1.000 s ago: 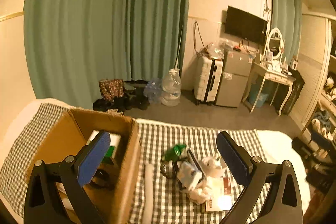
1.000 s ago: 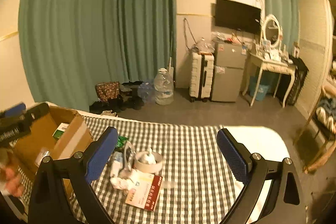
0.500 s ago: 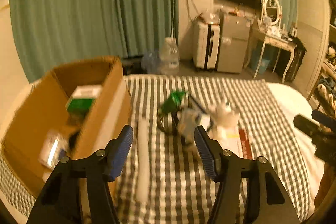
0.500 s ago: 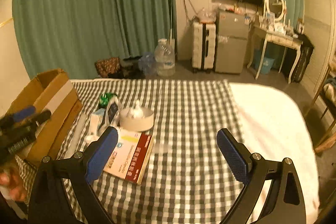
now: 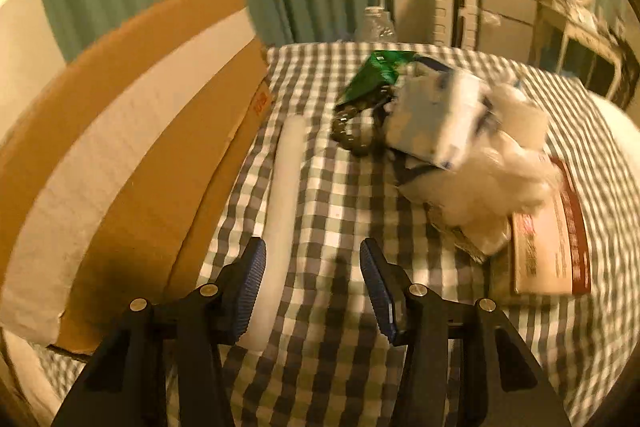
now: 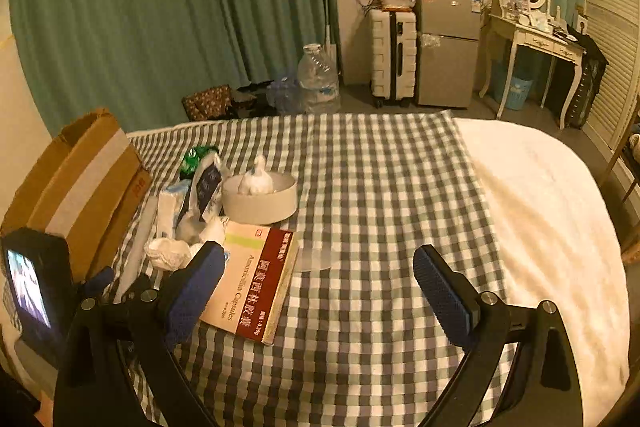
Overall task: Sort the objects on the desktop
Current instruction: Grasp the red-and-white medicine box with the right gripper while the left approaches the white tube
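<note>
A bed-like surface covered with a grey-and-white checked cloth [image 6: 372, 187] is seen in both views. The left gripper [image 5: 312, 287] is held low over this cloth with its two blue-padded fingers [image 5: 250, 291] parted, and nothing is gripped between them. Its left finger is placed just beside a long white cylindrical tube [image 5: 282, 211], which lies flat along the cloth, next to the side of a brown cardboard box with a white tape band [image 5: 132, 155].

Beyond the tube, a pile of small objects is gathered: a green foil packet [image 5: 374, 75], a dark beaded bracelet [image 5: 352, 135], a white-and-blue paper pack [image 5: 440, 119] and crumpled white tissue [image 5: 512, 163]. This part of the left wrist view is blurred, so finer details cannot be told. A flat medicine box in cream and dark red [image 5: 550, 231] rests at the right of the pile.

The right gripper [image 6: 316, 291] is held wide open and empty over the cloth, its left finger in front of the near corner of the same medicine box [image 6: 256, 291]. Behind this box, a round white shallow container [image 6: 260, 201] with a piece of tissue inside is standing. The cardboard box [image 6: 80, 179] is seen at the far left, and the left gripper's body with a small lit screen [image 6: 28, 291] appears before it.
</note>
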`<state>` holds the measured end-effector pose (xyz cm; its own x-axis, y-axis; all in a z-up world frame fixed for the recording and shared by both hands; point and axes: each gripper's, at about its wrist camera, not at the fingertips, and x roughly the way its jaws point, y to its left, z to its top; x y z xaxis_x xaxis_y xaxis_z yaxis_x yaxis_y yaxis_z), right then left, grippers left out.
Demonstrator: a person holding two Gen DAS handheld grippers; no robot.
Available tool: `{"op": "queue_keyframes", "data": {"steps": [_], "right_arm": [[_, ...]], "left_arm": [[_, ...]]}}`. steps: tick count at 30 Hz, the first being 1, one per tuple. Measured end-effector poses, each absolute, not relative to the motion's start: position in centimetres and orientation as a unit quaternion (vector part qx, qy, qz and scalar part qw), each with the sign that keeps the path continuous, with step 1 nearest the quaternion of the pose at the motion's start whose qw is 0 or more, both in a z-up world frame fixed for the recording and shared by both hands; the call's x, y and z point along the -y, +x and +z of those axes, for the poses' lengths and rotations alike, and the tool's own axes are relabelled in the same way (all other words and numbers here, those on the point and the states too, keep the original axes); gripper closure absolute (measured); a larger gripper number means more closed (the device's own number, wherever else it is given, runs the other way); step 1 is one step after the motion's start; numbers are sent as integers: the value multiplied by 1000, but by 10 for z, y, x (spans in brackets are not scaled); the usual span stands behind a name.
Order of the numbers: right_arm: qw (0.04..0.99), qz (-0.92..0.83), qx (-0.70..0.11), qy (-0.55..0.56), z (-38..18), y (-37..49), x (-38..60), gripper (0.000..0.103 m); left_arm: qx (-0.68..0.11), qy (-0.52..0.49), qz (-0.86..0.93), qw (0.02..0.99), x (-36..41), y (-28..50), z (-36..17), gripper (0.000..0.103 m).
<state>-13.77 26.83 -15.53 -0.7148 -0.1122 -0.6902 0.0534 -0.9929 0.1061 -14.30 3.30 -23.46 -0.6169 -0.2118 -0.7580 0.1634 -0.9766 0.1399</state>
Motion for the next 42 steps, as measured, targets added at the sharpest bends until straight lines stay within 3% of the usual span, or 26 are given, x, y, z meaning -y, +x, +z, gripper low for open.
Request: {"op": "queue_keyframes", "data": {"steps": [4, 11, 15, 16, 19, 26, 32, 35, 36, 37, 38, 39, 40, 42], "right_arm": [[62, -916, 23, 395, -172, -140, -251, 7], [99, -902, 28, 420, -192, -140, -226, 7], [112, -888, 27, 445, -210, -149, -215, 7], [112, -885, 24, 451, -214, -152, -212, 7], [112, -878, 21, 465, -226, -161, -206, 7], [123, -861, 43, 492, -241, -176, -209, 7], [119, -862, 9, 492, -240, -169, -200, 6], [123, -844, -35, 521, -255, -169, -184, 6], [119, -844, -50, 520, -258, -168, -181, 6], [117, -849, -55, 512, -257, -165, -181, 6], [113, -852, -55, 509, -255, -165, -184, 7], [109, -853, -47, 508, -253, -165, -187, 16], [108, -854, -25, 508, -249, -166, -194, 21], [99, -853, 0, 513, -247, -168, -205, 21]], "left_arm": [[-4, 465, -879, 101, -17, -157, -252, 51], [32, 466, -878, 103, -24, -157, -260, 50], [4, 479, -875, 72, -16, -158, -258, 69], [5, 479, -875, 70, -15, -160, -258, 81], [17, 481, -875, 50, -23, -159, -254, 100], [35, 453, -891, -7, -45, -150, -236, 103], [31, 448, -892, 51, -27, -147, -236, 103], [42, 440, -892, 91, -14, -161, -240, 98], [37, 450, -888, 90, -9, -165, -244, 88], [32, 465, -880, 88, -7, -168, -250, 69], [32, 474, -875, 93, -4, -169, -256, 58], [37, 474, -874, 101, -3, -172, -259, 46], [43, 470, -875, 103, -4, -172, -261, 46], [59, 467, -875, 111, -8, -172, -265, 44]]}}
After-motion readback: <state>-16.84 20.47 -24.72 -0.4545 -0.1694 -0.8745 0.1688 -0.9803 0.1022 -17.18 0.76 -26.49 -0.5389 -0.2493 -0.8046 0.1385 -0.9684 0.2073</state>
